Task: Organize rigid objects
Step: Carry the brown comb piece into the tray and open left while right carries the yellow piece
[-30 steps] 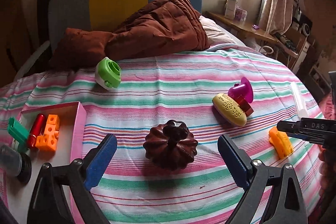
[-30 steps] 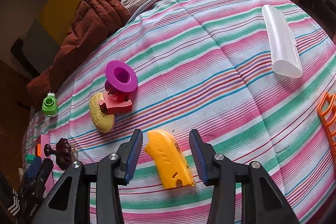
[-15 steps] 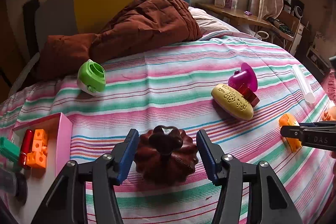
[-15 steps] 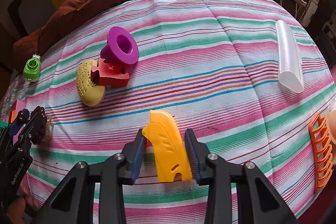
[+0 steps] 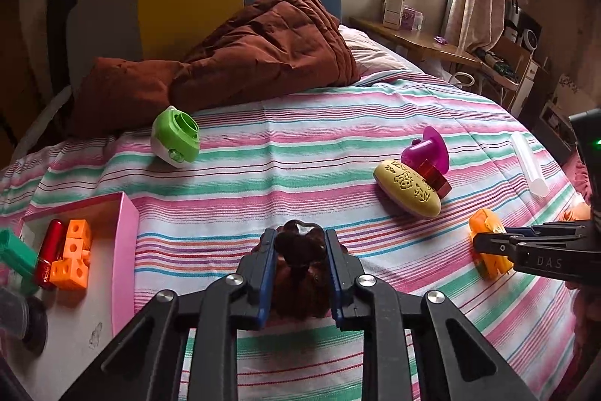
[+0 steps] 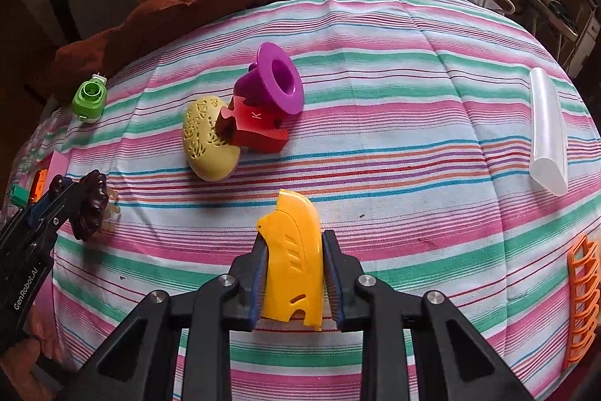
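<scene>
My left gripper [image 5: 299, 243] is shut on the knob of a dark brown fluted mold [image 5: 300, 273] resting on the striped bed cover; it also shows in the right wrist view [image 6: 90, 205]. My right gripper [image 6: 295, 250] is shut on a yellow plastic piece [image 6: 295, 258], seen side-on in the left wrist view [image 5: 488, 247]. A pink box [image 5: 126, 250] at the left holds orange blocks [image 5: 73, 260], a red tube [image 5: 49, 258] and a green piece [image 5: 15, 254].
On the bed lie a green-and-white device [image 5: 174, 136], a pale yellow oval [image 6: 208, 138], a red puzzle piece [image 6: 255, 130], a purple flanged cup [image 6: 276, 83], a clear tube [image 6: 548, 134] and an orange rack [image 6: 582, 295]. A brown quilt [image 5: 244, 59] lies at the headboard.
Both grippers moved forward and closed: the left onto the brown mold's knob, the right onto the yellow piece.
</scene>
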A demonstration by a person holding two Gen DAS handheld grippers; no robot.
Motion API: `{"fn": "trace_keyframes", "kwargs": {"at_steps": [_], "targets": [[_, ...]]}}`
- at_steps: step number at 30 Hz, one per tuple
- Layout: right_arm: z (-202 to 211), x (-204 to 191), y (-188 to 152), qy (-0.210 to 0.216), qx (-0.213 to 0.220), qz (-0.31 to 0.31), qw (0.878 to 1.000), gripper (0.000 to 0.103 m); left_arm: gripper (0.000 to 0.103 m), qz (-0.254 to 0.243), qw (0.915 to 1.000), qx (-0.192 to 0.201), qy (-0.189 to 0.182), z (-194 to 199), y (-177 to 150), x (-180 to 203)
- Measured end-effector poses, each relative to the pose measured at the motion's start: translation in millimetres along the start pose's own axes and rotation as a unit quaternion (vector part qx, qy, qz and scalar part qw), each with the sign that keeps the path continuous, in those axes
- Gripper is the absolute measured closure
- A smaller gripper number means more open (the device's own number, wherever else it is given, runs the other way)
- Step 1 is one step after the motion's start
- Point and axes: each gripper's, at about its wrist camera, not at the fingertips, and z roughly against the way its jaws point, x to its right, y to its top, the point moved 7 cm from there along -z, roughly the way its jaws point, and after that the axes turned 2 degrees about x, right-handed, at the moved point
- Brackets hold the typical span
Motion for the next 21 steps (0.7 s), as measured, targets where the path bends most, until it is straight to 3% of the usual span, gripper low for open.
{"fn": "trace_keyframes", "kwargs": {"at_steps": [8,21], "targets": [[4,-6,-2,0.028,0.003,0.001,1.0,0.077,0.08,0.056,0.998,0.005,-0.03,26,-10,-11],[-3,-19,-7,0.053,-0.002,0.009,0.999,0.077,0.082,0.079,0.9946,0.042,-0.052,89,-25,-37]]}}
